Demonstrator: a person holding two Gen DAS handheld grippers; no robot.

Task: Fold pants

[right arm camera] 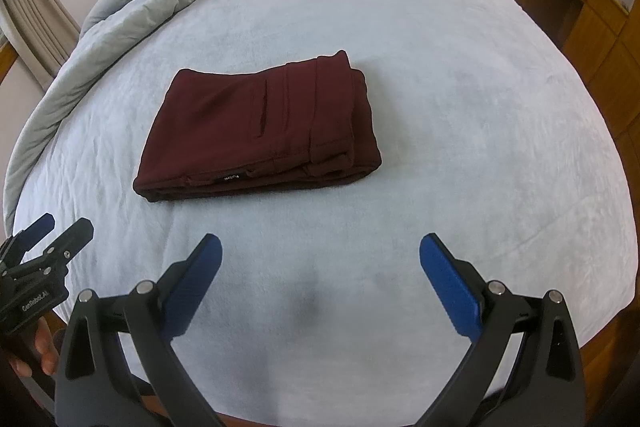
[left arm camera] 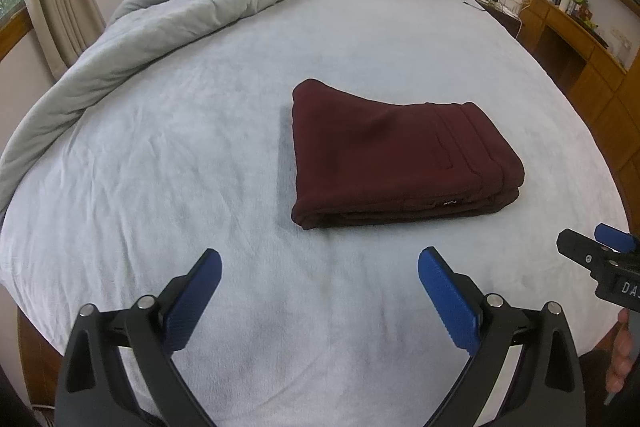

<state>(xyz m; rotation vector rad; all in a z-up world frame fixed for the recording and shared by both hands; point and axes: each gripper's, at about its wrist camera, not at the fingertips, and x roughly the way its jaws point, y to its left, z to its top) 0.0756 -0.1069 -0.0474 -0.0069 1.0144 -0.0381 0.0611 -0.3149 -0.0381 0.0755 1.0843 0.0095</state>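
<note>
Left wrist view: your left gripper (left arm camera: 320, 267) is spread wide, holding nothing, above the bed sheet (left arm camera: 200, 155); folded pants (left arm camera: 396, 155) lie ahead, apart. Right wrist view: your right gripper (right arm camera: 320, 259) is likewise wide and empty, pants (right arm camera: 260, 131) ahead-left.

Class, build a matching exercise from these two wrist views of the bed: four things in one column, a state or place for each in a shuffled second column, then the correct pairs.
Things:
1. pants
2. comforter
3. left gripper
4. desk

States or places:
A. bunched up along the bed's far left side
B. open, holding nothing
C. folded into a compact stack, mid-bed
D. against the wall to the right of the bed

Pairs: 1-C, 2-A, 3-B, 4-D
</note>
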